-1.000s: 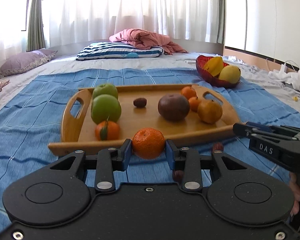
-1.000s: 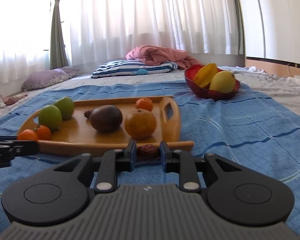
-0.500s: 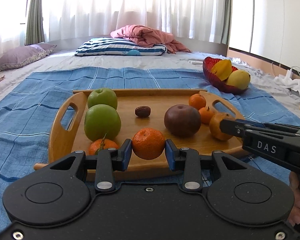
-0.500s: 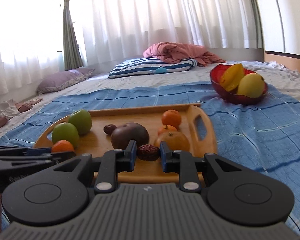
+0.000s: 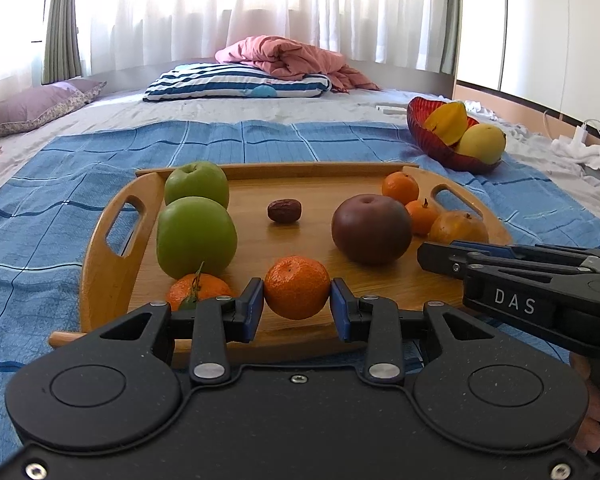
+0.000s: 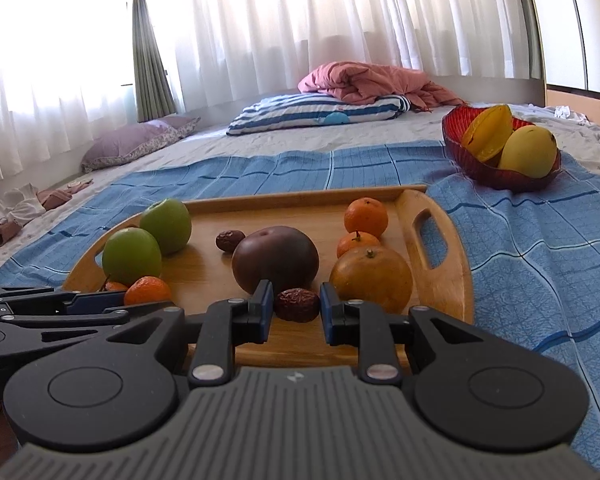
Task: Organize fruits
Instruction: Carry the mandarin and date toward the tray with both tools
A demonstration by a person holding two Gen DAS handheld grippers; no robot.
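My left claw (image 5: 297, 309) is clamped on 1 mandarin (image 5: 297, 287), my right claw (image 6: 296, 314) on 1 dried date (image 6: 297, 305). Both hang over the near edge of the wooden tray (image 5: 100, 264), likely so each fruit can join its own kind there.

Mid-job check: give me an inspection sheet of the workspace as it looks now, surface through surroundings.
Surface: bed with blue checked blanket.
Job's things: wooden tray holding two green apples, a dark round fruit, a date and oranges; red bowl with yellow fruit.
Clutter: crumpled clothes at the bed edge.
Tongs: left tongs shut on a mandarin; right tongs shut on a wrinkled date.
Cables: white cable and charger, far right.
Surroundings: striped pillow, pink quilt, curtains.
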